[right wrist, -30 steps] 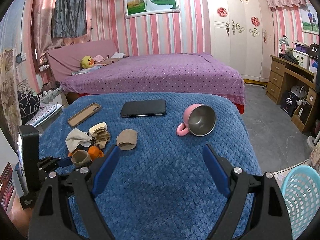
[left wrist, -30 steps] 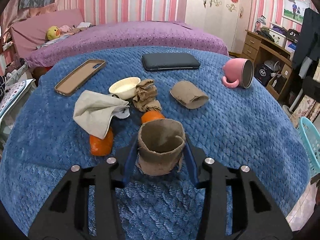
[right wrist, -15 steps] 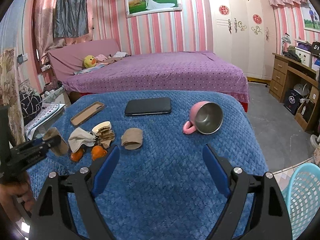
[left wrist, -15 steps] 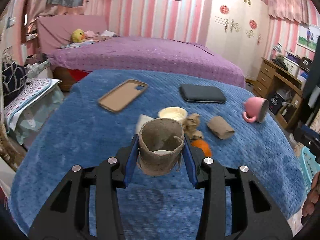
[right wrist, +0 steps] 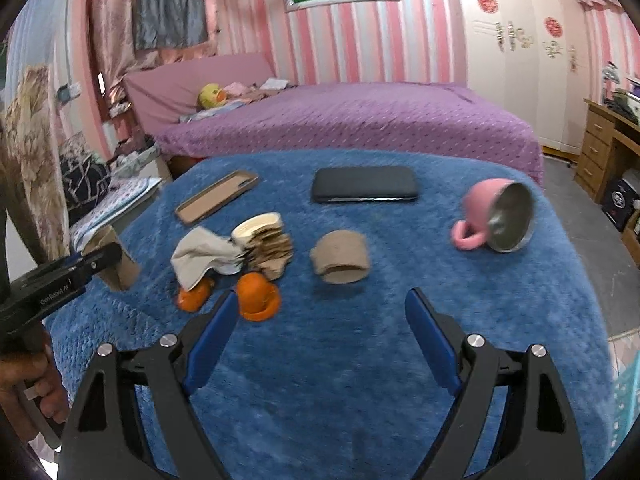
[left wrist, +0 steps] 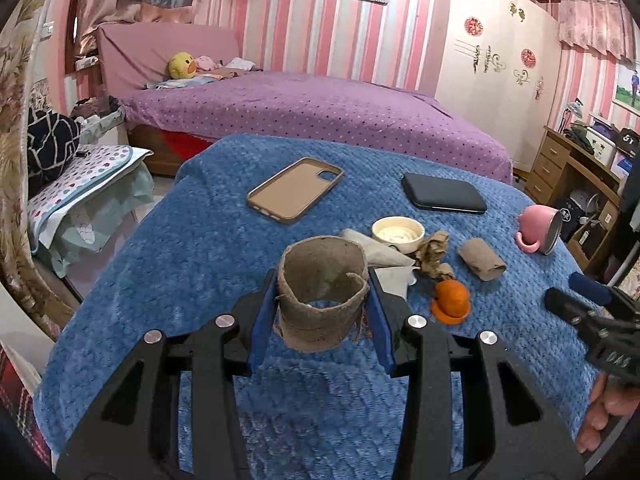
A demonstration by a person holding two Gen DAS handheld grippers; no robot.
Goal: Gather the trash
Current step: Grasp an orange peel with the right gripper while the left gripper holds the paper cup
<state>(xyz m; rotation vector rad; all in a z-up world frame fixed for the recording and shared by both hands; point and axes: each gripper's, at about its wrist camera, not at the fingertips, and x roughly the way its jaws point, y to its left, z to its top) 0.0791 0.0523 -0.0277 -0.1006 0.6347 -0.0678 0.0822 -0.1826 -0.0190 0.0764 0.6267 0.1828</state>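
My left gripper (left wrist: pixel 322 308) is shut on a brown cardboard tube (left wrist: pixel 322 296) and holds it above the blue tablecloth (left wrist: pixel 192 248); the held tube also shows in the right wrist view (right wrist: pixel 116 258). My right gripper (right wrist: pixel 320 336) is open and empty, low over the cloth just in front of a second cardboard tube (right wrist: pixel 340 256), also in the left wrist view (left wrist: pixel 482 260). The trash pile holds a crumpled tissue (right wrist: pixel 202 254), crumpled brown paper (right wrist: pixel 272 252), a cream cup lid (left wrist: pixel 397 233) and two orange peel pieces (right wrist: pixel 258 294) (right wrist: pixel 194 298).
A tan phone case (left wrist: pixel 294 189), a black phone (right wrist: pixel 364 189) and a tipped pink mug (right wrist: pixel 496 216) lie on the cloth. A purple bed (left wrist: pixel 304 112) stands behind. A wooden desk (left wrist: pixel 580 172) stands at the right. A light blue basket edge (right wrist: pixel 628 392) is at far right.
My left gripper has lifted the cardboard tube up off the cloth and drawn back to the left. My right gripper has moved forward and lower toward the second tube.
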